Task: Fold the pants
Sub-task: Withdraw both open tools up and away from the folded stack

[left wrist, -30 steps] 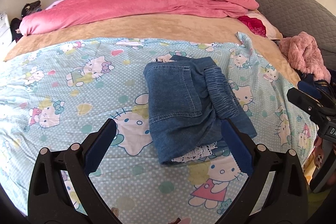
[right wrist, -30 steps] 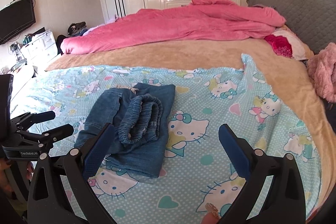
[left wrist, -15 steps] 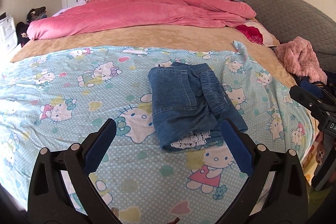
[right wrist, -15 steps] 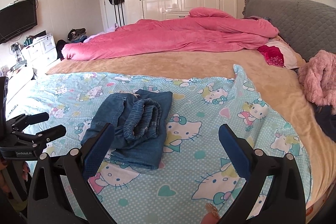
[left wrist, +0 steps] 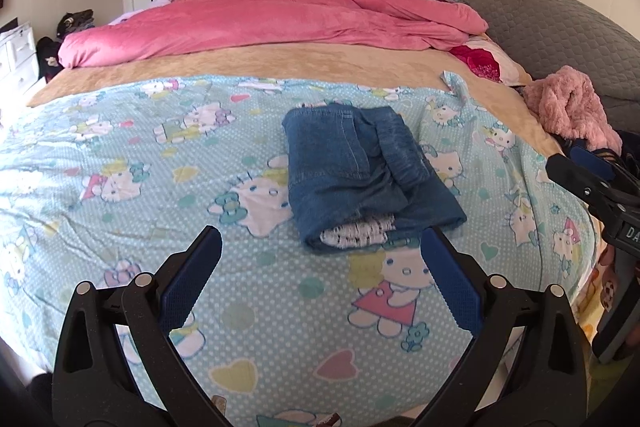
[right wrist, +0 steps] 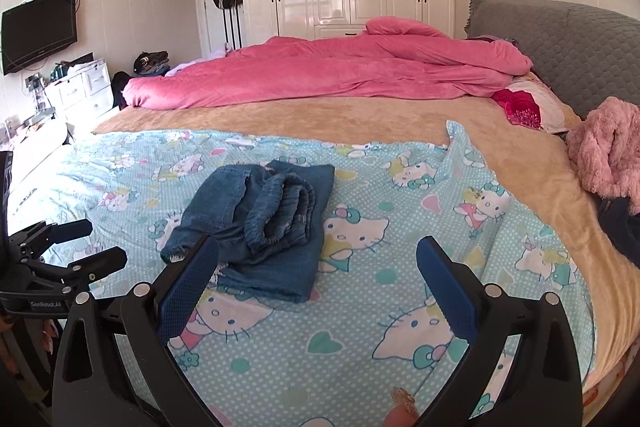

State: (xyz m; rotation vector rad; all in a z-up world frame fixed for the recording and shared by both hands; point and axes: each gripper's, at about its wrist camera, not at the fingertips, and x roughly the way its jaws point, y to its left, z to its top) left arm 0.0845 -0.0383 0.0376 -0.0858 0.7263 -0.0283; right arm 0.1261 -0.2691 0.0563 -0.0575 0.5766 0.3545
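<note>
We find the folded pants soft, limp denim, best pinched at the thick 6 o'clock edge; both grippers' fingers spread, empty.

A: The pants are showing dark blue denim, with a white black-flecked lining peeking out.
B: And the sheet is showing pale blue with white dots and cartoon cats.
A: The duvet is glowing pink over a tan blanket.
B: Each claw is wearing blue pads on black.
</note>
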